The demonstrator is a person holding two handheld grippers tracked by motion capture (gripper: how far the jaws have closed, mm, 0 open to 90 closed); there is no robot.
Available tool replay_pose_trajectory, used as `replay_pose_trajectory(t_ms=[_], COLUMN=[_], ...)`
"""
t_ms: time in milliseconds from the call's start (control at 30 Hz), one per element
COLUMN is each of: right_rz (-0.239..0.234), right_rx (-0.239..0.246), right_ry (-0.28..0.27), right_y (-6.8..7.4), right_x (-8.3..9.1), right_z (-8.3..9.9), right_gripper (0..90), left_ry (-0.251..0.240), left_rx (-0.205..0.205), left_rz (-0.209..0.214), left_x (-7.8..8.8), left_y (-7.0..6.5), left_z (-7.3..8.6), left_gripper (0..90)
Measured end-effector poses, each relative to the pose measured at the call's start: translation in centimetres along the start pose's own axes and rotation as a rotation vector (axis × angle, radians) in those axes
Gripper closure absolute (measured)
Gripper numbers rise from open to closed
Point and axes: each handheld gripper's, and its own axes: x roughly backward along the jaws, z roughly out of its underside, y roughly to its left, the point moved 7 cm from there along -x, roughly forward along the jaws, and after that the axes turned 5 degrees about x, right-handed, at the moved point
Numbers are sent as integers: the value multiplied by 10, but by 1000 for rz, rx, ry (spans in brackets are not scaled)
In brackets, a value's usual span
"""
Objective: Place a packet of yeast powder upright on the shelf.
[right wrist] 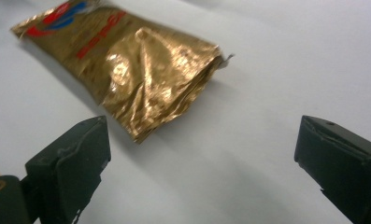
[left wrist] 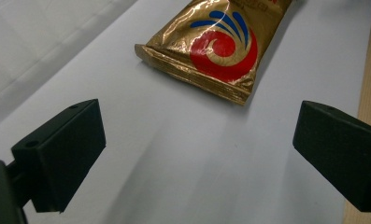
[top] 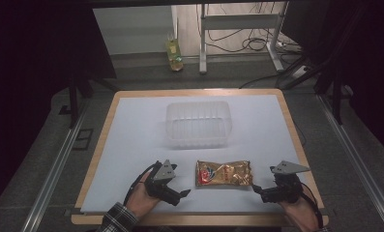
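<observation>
The left tongs rest released on the worktop, the gold snack packet lying flat between them and the right tongs, also released. This looks like the approach; next, either must close on a packet end.

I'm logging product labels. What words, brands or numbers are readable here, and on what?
None can be read.
Gold packet: red print along its top edge, cut off and blurred; a red and blue swirl logo without letters.
Same packet in the right gripper view: red lettering, too blurred.
</observation>
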Motion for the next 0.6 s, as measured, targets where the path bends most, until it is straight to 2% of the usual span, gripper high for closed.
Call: replay_pose_trajectory(t_ms=[133,233,333,600], right_rz=[-1,-7,-3,4], right_rx=[22,19,23,34], right_ry=[33,16,21,31], right_y=[1,0,0,-1], right_x=[-3,-2,-3,-5], right_z=[5,3,4,6], right_gripper=[30,18,6,0], left_ry=[-10,-12,-18,15], left_rx=[1,2,9,-11], left_rz=[-1,4,6,18], left_x=[1,1,1,-1], left_y=[1,1,1,-3], left_z=[-1,-1,-3,0], left_gripper=[22,19,28,88])
